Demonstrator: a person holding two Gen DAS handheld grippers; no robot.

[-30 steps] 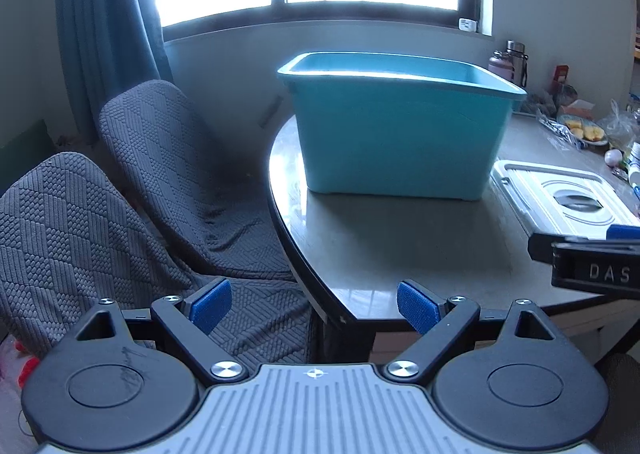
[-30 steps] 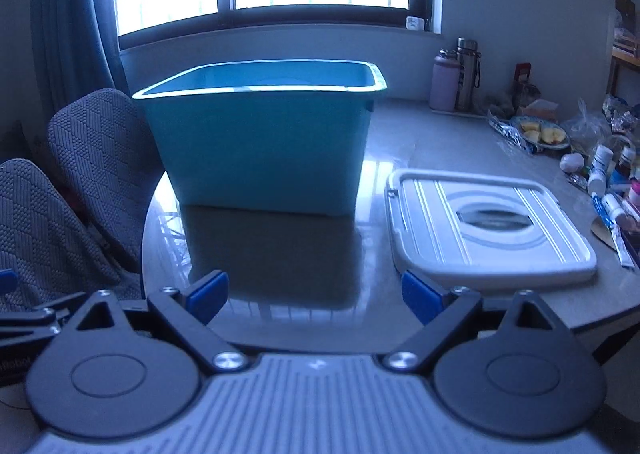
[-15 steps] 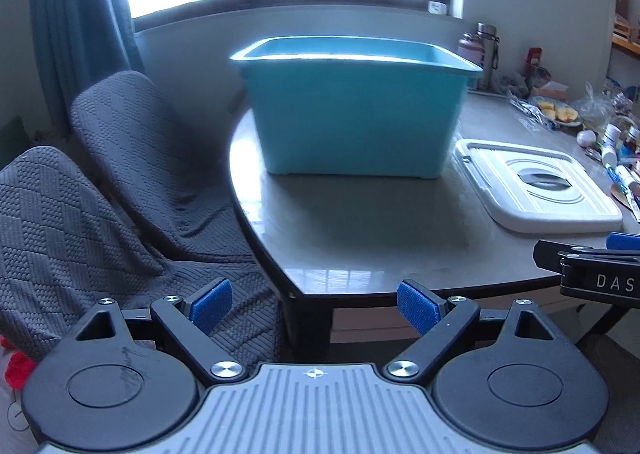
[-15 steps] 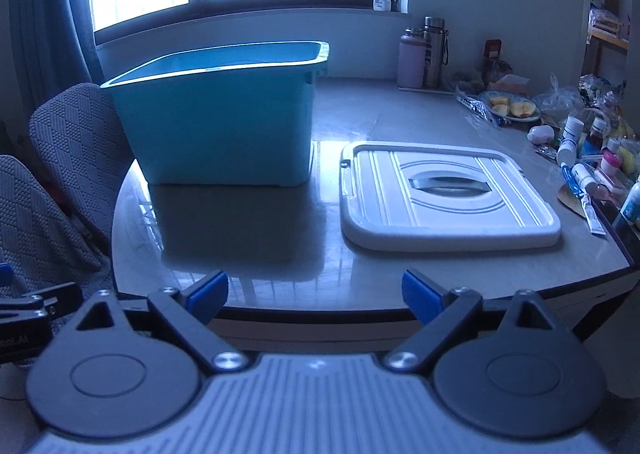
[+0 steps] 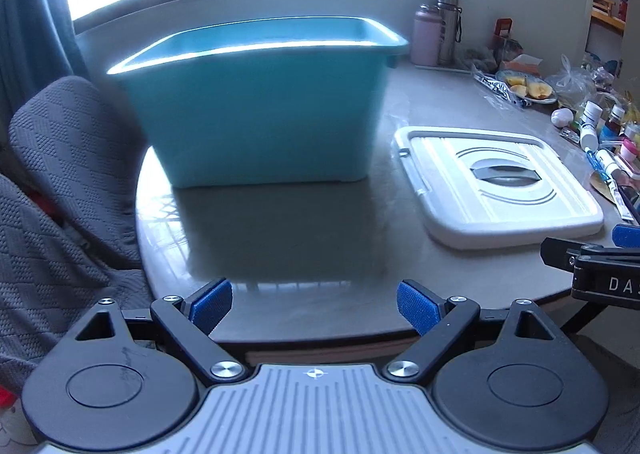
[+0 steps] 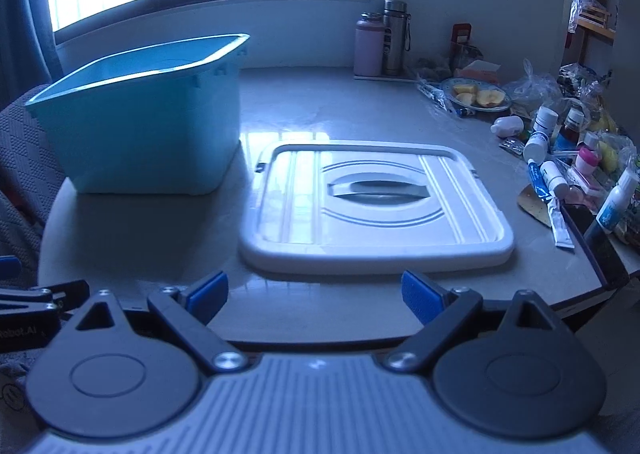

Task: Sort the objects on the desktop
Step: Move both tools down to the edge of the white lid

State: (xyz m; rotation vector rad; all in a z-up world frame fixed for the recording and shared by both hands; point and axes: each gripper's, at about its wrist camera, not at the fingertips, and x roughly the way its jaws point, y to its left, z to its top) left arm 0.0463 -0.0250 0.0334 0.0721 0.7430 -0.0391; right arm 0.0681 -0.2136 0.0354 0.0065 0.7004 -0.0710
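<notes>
Both grippers, left (image 5: pixel 314 304) and right (image 6: pixel 314 294), hang at the table's (image 6: pixel 304 126) near edge, jaws spread wide and empty. Beyond them lie the ribbed white lid (image 6: pixel 376 202) and the smooth teal tub (image 5: pixel 260 102). Only the right view shows the bottles and tubes (image 6: pixel 560 158) clearly.

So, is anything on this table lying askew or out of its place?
Yes. The white lid lies flat on the table, off the blue bin. At the right edge, small bottles and tubes are scattered, several tipped over.
</notes>
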